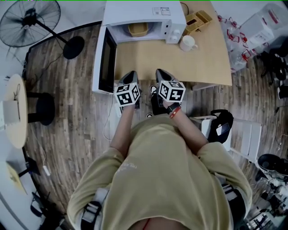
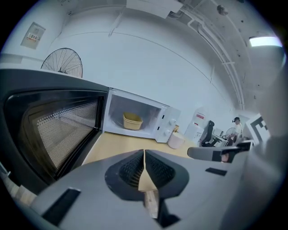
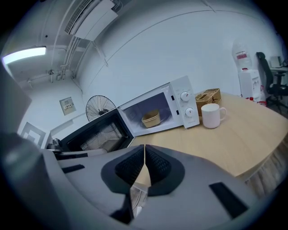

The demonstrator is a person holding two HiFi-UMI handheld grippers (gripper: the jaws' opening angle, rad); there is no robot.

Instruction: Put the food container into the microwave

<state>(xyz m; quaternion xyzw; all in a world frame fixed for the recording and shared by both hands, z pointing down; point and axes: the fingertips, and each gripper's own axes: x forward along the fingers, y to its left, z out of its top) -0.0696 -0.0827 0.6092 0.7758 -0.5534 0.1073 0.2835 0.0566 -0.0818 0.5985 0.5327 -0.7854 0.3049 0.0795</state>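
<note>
A yellow food container (image 1: 138, 29) sits inside the white microwave (image 1: 144, 13), whose door (image 1: 107, 60) stands wide open to the left. The container (image 2: 132, 121) shows in the cavity in the left gripper view, and the same container (image 3: 151, 118) in the right gripper view. My left gripper (image 1: 129, 80) and right gripper (image 1: 163, 77) hang side by side at the table's near edge, well short of the microwave. Both are shut with nothing between the jaws. In its own view the left gripper (image 2: 144, 157) has its pads together, and so does the right gripper (image 3: 144, 155).
A white mug (image 1: 188, 43) stands right of the microwave on the wooden table (image 1: 202, 63), with a wicker box (image 1: 198, 20) behind it. A floor fan (image 1: 31, 20) stands far left. A round side table (image 1: 15, 110) and a folding chair (image 1: 238, 134) flank the person.
</note>
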